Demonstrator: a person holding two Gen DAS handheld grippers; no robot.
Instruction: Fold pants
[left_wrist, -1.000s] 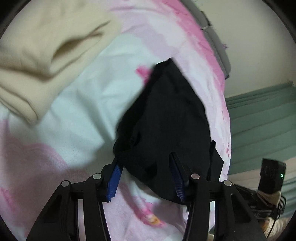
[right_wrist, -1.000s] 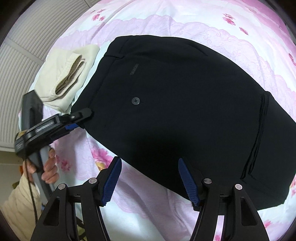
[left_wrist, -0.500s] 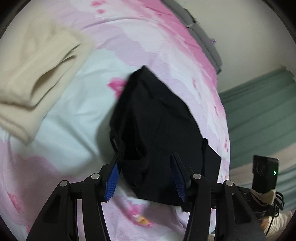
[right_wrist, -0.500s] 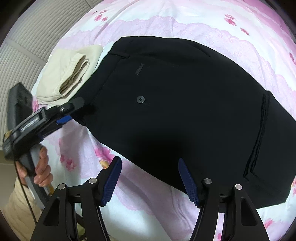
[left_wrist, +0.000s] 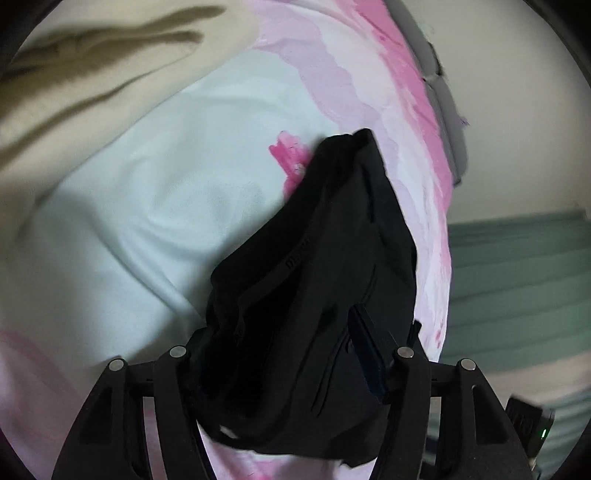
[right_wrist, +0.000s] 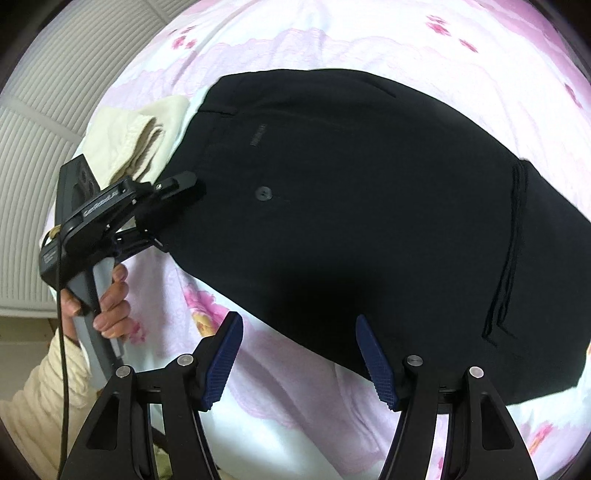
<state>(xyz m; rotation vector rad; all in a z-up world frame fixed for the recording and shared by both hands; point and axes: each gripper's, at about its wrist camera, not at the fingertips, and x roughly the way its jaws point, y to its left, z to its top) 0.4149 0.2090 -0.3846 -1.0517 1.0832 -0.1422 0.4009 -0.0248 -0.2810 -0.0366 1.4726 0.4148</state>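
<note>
Black pants (right_wrist: 369, 206) lie folded on a pink and white flowered bedsheet (right_wrist: 332, 48). In the left wrist view the pants (left_wrist: 317, 295) bunch up between the jaws of my left gripper (left_wrist: 280, 350); the left finger is hidden under the cloth and the jaws stand wide apart. The left gripper also shows in the right wrist view (right_wrist: 173, 192), at the pants' waist corner. My right gripper (right_wrist: 299, 358) is open and empty, just above the sheet at the pants' near edge.
A folded cream garment (right_wrist: 136, 133) lies beside the pants' waist, and in the left wrist view (left_wrist: 85, 81) at the upper left. A white ribbed wall (right_wrist: 33, 184) is at the left. A green striped cover (left_wrist: 517, 280) lies beyond the bed edge.
My left gripper has pushed forward into the waist corner, so the cloth now bunches up between its jaws and covers the left finger. The right gripper has hardly moved.
</note>
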